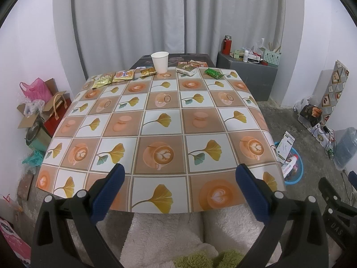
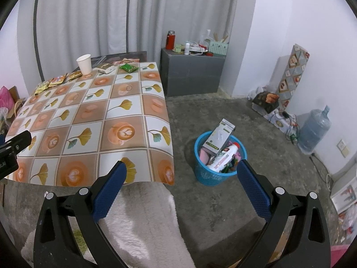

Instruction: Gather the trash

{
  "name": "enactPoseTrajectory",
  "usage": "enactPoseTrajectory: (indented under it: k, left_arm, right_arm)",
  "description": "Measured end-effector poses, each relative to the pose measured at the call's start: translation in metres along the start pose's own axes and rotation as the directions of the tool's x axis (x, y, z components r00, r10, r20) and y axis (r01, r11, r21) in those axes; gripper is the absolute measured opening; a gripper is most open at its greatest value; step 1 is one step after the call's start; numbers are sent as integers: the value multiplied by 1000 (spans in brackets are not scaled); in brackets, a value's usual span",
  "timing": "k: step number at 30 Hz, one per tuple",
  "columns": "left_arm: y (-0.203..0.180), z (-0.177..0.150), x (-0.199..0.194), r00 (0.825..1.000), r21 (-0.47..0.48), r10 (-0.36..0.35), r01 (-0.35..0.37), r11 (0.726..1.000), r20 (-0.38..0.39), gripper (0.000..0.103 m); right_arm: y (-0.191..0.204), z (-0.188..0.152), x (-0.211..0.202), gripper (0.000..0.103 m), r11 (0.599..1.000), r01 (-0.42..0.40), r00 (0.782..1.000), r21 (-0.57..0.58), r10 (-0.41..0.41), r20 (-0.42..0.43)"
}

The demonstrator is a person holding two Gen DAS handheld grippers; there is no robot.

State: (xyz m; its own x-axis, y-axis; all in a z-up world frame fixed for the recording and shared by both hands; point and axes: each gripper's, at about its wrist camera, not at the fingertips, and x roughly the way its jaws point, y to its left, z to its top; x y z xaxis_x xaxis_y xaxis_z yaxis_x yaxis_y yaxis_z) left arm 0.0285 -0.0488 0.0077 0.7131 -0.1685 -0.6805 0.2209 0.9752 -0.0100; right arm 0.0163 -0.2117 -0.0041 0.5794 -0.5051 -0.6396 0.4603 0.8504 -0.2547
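A table [image 1: 156, 120] under a checked cloth of ginkgo leaves and coffee cups fills a small room with grey curtains [image 1: 178, 13], white walls and a bare concrete floor [image 2: 223, 116]. Along its far edge lie snack wrappers [image 1: 123, 75], a green packet [image 1: 213, 73] and a paper cup [image 1: 159, 62]. A blue bin [image 2: 219, 156], already full, stands on the floor just beside the table. The left gripper [image 1: 179, 175] and right gripper [image 2: 181, 172] hang at the near edge, jaws spread and empty.

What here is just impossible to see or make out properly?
- Paper cup: its inside, both views; the rim faces away.
- Snack packets: the print is too small, both views.
- Blue bin: its lower contents are hidden by the box and bottle, right view.
- Under the table: the cloth covers it.
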Motion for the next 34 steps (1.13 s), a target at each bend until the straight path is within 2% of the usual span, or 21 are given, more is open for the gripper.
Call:
enactPoseTrajectory:
  k: [34]
  left_arm:
    - [-2,-1,-1,1000,-1,1,-1,1000,0,97]
  right_arm:
    - [-3,0,1,95,1000,-6,1000,-2,6,0]
